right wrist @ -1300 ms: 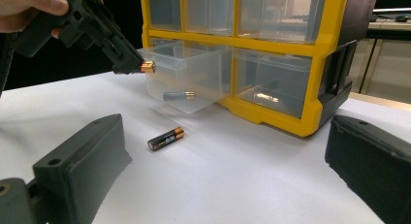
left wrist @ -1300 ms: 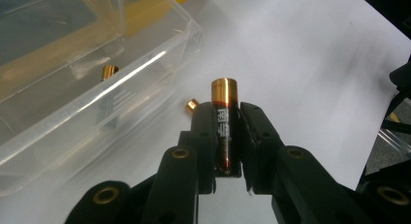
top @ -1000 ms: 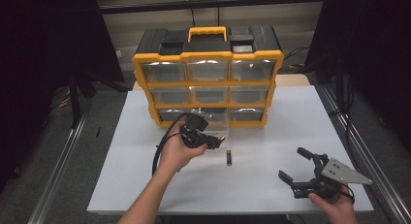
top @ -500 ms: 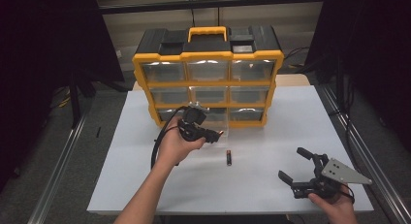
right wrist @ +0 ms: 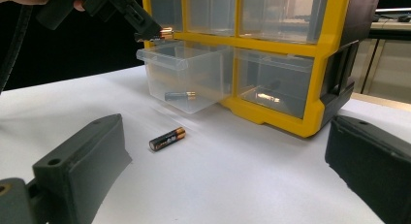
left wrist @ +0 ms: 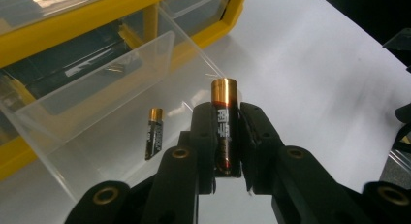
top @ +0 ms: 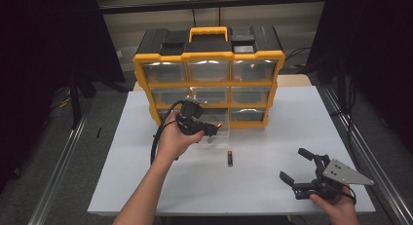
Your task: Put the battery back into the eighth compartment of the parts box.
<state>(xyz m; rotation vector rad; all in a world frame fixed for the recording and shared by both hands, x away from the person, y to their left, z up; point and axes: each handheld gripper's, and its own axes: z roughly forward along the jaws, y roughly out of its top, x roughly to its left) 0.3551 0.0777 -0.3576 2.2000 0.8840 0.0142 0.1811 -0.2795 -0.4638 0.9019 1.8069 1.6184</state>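
A black and copper cylindrical battery is pinched between the two black jaws of the left gripper, which are closed tight on its body, with the copper end pointing away from the hand. The gripper holds it in the air just above the front edge of a clear plastic drawer that is pulled out from the bottom row of a yellow and black plastic organizer box. Inside this drawer a second small black and copper battery lies flat on the bottom. A third battery of the same kind lies on the white table, in front of the drawer and apart from it. The right gripper rests low near the front right corner of the table, in the person's right hand; its jaws are wide apart and hold nothing.
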